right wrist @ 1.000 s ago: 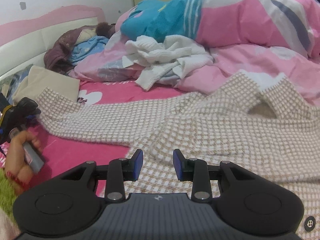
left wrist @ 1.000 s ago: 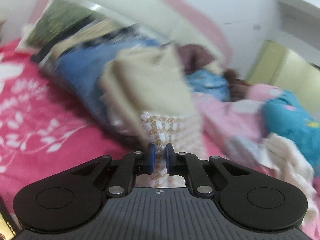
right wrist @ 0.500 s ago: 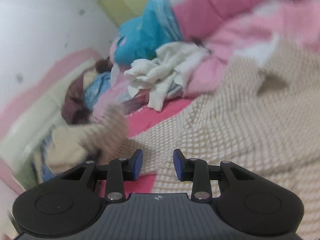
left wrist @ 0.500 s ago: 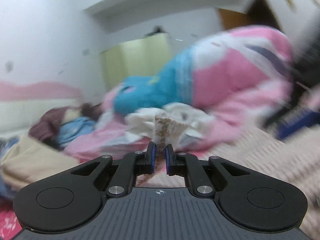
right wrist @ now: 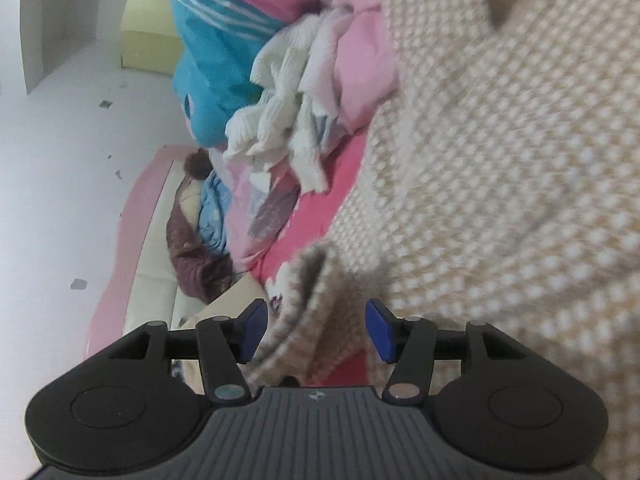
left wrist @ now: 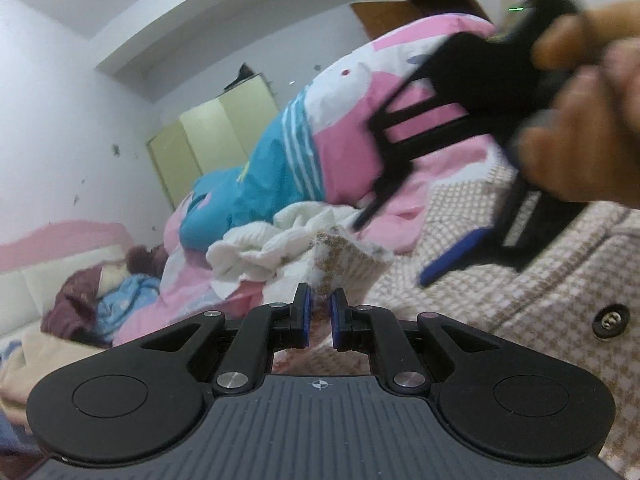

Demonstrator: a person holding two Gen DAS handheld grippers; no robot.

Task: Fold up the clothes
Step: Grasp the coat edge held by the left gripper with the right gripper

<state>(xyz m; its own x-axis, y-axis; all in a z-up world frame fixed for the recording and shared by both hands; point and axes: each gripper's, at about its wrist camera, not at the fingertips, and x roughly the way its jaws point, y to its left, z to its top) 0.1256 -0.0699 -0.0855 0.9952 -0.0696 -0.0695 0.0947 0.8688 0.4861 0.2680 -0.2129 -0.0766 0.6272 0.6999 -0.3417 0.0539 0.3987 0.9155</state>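
A beige-and-white checked jacket [left wrist: 540,280] with a dark button lies spread on the pink bed. My left gripper [left wrist: 319,316] is shut on the end of its sleeve [left wrist: 340,256], which stands up between the blue pads. My right gripper [right wrist: 316,330] is open, tilted sideways, with a fold of the same sleeve [right wrist: 308,312] lying between its fingers. The jacket body [right wrist: 500,160] fills the right of the right wrist view. The right gripper [left wrist: 460,256] and the hand holding it show blurred at the upper right of the left wrist view.
A white knitted garment [left wrist: 272,248] [right wrist: 288,108] lies crumpled behind the jacket. A pink, white and blue quilt [left wrist: 320,152] is heaped beyond it. More clothes [left wrist: 104,304] are piled by the headboard at the left. A yellow-green wardrobe [left wrist: 208,144] stands at the back.
My left gripper has swung the sleeve end from the left of the bed over toward the jacket body. My right gripper has tilted, opened wider and come up around the sleeve fold.
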